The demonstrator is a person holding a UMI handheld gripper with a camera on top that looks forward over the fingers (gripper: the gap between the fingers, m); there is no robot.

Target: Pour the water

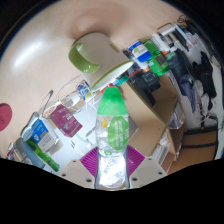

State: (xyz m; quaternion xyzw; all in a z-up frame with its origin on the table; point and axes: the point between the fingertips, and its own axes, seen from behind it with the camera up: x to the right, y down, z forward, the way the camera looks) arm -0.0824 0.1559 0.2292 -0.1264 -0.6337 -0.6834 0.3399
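Observation:
My gripper (112, 162) is shut on a clear plastic water bottle (112, 140) with a green label. The magenta pads (91, 158) press on both sides of the bottle's lower body. The bottle points away from me, tilted, with its green top end (112, 98) toward the table. A clear cup or glass (78, 97) stands on the white table just left of the bottle's top. The view is tilted.
The white table (50, 60) holds a pale green box (92, 50), a purple packet (65, 118), a blue and white carton (40, 133) and a green bottle (152, 58). Chairs and clutter lie beyond the table's edge on the right.

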